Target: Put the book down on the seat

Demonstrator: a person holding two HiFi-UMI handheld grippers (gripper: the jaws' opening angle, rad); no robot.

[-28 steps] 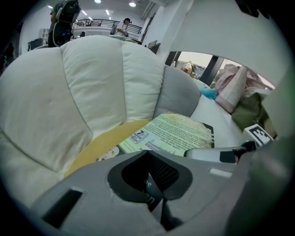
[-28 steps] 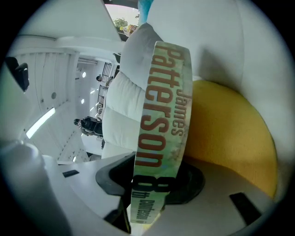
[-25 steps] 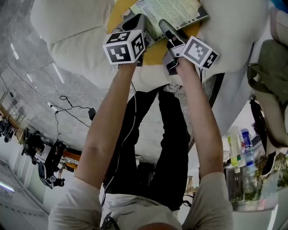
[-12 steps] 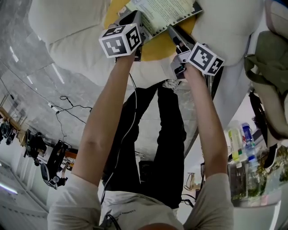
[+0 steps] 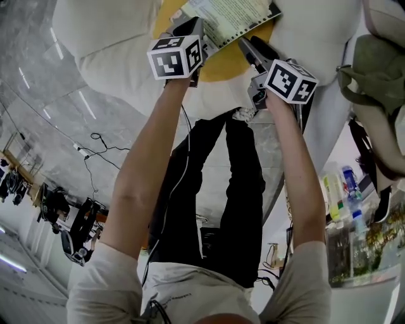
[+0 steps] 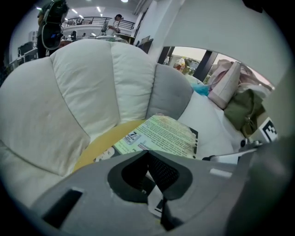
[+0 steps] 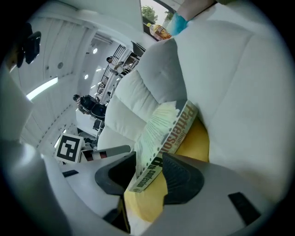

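Observation:
A paperback book with a pale green back cover is over the round yellow seat cushion of a white armchair. My left gripper is shut on the book's near left corner. My right gripper is shut on its spine edge. In the left gripper view the book lies nearly flat above the yellow cushion, and my left gripper pinches its corner. In the right gripper view the printed spine runs between the jaws of my right gripper.
White cushions wrap the back and sides of the seat. An olive bag and a pink bag lie to the right of the chair. Bottles stand on a table at lower right. Cables trail on the floor.
Both grippers and the book have shifted slightly farther over the yellow cushion. The right gripper has moved a little to the right. Both grips are unchanged.

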